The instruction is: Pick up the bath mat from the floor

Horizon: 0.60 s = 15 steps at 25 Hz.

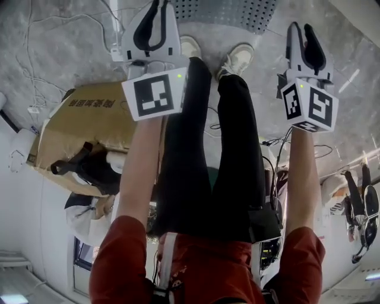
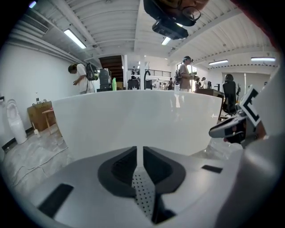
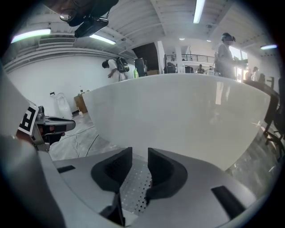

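Grey and dotted with small holes, the bath mat (image 1: 228, 10) lies flat on the marbled floor (image 1: 65, 41) at the top of the head view, just past the person's white shoes (image 1: 237, 59). The two gripper views show it at the foot of a white bathtub (image 2: 142, 120). Both grippers reach out above the black-trousered legs toward it.

The left gripper (image 1: 155, 18) has its tips near the mat's near-left corner. In the left gripper view its black jaws stand all but together, with only a thin slit between them, and nothing is clamped there (the dotted mat shows beneath the slit, down on the floor).

The right gripper (image 1: 300, 29) is off toward the mat's right side. Its jaws stand partly apart with a clear gap between the pads, gripping nothing, and the mat's holes show below through that gap. Whether either gripper's tips touch the mat cannot be told.

A cardboard box (image 1: 89, 122) sits on the floor at the left, with loose white cables (image 1: 35, 59) beyond it.
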Each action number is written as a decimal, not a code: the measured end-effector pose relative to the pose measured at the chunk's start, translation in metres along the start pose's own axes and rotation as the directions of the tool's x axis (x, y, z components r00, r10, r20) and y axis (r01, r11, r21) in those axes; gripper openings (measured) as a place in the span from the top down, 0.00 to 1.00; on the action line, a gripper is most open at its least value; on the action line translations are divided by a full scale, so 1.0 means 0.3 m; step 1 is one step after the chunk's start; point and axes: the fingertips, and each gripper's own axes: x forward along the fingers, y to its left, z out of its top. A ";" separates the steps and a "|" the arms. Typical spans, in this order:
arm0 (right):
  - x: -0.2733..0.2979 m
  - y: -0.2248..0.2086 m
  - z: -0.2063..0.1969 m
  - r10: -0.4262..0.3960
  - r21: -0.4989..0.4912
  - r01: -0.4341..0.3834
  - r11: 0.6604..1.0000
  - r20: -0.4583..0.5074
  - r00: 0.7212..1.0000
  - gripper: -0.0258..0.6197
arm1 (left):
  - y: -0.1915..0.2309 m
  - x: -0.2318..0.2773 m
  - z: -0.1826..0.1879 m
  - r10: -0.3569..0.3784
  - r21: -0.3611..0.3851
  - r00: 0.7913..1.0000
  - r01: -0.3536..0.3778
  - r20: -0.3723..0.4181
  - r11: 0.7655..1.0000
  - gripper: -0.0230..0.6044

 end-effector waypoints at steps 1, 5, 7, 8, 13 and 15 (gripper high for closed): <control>0.023 -0.002 -0.026 0.000 0.002 0.000 1.000 -0.004 1.000 0.78 | 0.004 0.025 -0.032 0.003 -0.001 1.000 -0.003 -0.008 1.000 0.93; 0.119 -0.016 -0.133 -0.002 0.011 0.002 1.000 -0.024 1.000 0.77 | 0.021 0.125 -0.156 0.000 0.012 0.999 0.000 -0.035 1.000 0.87; 0.166 -0.025 -0.192 -0.009 0.022 0.010 1.000 -0.037 0.999 0.77 | 0.020 0.166 -0.224 -0.013 0.026 0.998 0.015 -0.056 1.000 0.82; 0.190 -0.027 -0.226 -0.012 0.030 0.013 0.999 -0.046 0.999 0.77 | 0.023 0.183 -0.261 -0.016 0.027 0.997 0.018 -0.071 0.999 0.79; 0.289 -0.034 -0.407 -0.024 0.040 0.027 0.999 -0.095 0.995 0.75 | 0.048 0.252 -0.465 -0.010 0.001 0.987 0.010 -0.158 1.000 0.69; 0.322 -0.045 -0.471 -0.040 0.039 0.045 0.998 -0.110 0.993 0.73 | 0.059 0.279 -0.550 -0.013 -0.015 0.981 0.010 -0.192 1.000 0.65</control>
